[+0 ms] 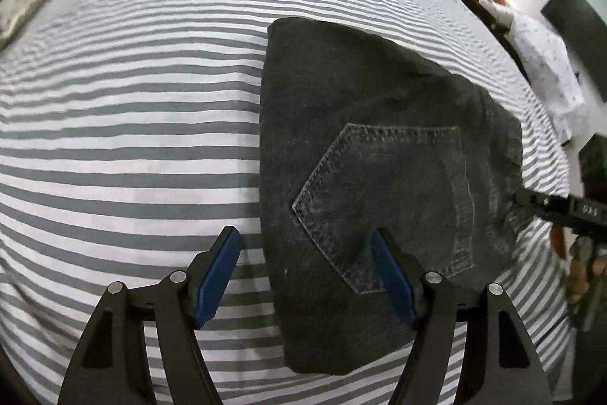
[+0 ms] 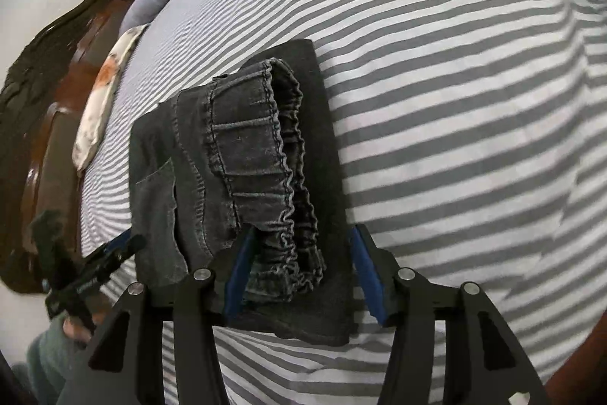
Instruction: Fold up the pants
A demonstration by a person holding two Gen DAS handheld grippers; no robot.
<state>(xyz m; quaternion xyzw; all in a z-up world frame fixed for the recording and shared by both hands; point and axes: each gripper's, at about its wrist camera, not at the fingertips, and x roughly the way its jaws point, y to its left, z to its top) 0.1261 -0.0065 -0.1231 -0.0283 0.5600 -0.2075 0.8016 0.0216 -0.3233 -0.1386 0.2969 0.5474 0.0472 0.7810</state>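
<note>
light: bright, even | shadows: soft | edges: fisheye-warped, dark vignette, blurred
</note>
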